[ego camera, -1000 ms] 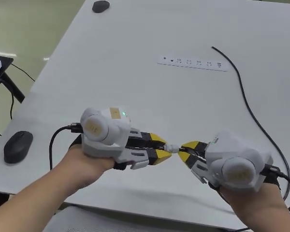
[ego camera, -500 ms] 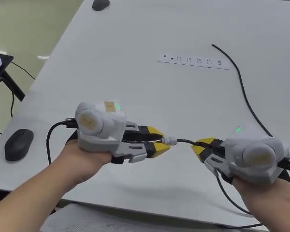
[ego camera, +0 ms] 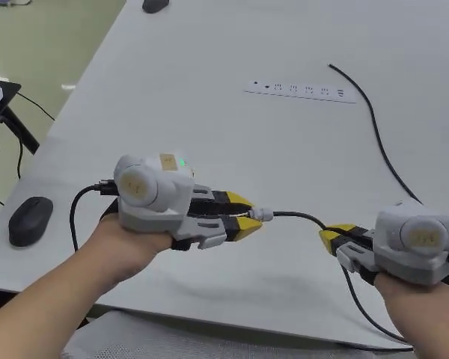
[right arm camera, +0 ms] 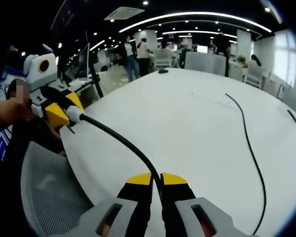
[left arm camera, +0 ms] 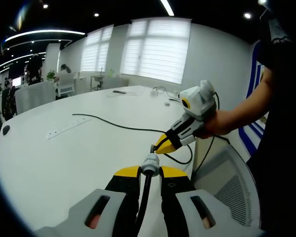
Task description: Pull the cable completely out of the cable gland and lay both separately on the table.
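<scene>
Basically left gripper [ego camera: 248,215] clamps the cable gland [ego camera: 263,215], right gripper [ego camera: 330,235] pinches the cable [ego camera: 299,216]; a skewed pull risks the cable slipping through or the gland popping loose.

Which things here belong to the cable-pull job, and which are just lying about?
Job:
- cable gland, clamped in the left gripper
- black cable, pinched by the right gripper, running into the gland

Lying about:
- power strip
- mouse at the table edge
- second mouse at the far end
- long black cord across the table, role unclear
</scene>
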`<state>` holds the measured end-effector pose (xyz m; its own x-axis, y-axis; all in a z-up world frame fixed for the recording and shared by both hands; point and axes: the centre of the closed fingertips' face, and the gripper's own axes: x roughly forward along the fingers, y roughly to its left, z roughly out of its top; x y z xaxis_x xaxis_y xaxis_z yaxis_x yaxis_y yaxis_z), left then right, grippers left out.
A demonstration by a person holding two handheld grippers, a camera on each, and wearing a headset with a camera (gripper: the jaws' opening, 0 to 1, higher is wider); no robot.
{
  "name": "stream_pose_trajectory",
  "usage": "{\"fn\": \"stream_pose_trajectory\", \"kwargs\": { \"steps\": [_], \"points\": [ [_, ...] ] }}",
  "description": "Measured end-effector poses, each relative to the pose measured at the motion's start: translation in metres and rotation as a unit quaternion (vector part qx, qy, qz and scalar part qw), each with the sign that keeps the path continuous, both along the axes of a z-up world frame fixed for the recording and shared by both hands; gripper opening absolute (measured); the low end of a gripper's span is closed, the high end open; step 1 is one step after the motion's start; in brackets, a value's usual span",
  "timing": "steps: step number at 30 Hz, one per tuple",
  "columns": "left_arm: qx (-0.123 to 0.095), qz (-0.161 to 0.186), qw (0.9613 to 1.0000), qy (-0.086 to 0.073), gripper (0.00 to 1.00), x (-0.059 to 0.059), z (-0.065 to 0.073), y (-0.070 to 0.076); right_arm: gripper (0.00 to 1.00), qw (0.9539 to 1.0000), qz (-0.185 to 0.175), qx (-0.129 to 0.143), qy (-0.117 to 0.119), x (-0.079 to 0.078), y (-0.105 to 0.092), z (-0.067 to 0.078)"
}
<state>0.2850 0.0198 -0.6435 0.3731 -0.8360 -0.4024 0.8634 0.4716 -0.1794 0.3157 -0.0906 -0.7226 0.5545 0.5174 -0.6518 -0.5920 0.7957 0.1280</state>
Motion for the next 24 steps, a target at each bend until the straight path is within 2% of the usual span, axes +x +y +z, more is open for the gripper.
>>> {"fn": "stream_pose_trajectory", "kwargs": {
  "steps": [4,5,7,15,24],
  "points": [
    [-0.001,0.000,1.0000,0.001,0.15,-0.001,-0.001,-0.001,0.00,0.9979,-0.053,0.024,0.029,0.001,-0.012,-0.011],
    [-0.001,-0.001,1.0000,0.001,0.15,-0.001,-0.001,-0.002,0.00,0.9972,-0.062,0.031,0.030,0.002,-0.014,-0.012],
    [0.001,-0.001,1.0000,0.002,0.15,-0.001,-0.002,-0.002,0.00,0.9956,-0.068,0.040,0.050,0.000,-0.016,-0.018],
    [-0.003,-0.001,1.0000,0.004,0.15,-0.001,-0.002,-0.005,0.01,0.9957,-0.068,0.040,0.048,-0.001,-0.015,-0.018],
    [-0.003,0.002,1.0000,0.005,0.15,0.000,-0.003,-0.002,0.02,0.9990,-0.037,0.013,0.021,-0.001,-0.015,-0.016]
  ]
}}
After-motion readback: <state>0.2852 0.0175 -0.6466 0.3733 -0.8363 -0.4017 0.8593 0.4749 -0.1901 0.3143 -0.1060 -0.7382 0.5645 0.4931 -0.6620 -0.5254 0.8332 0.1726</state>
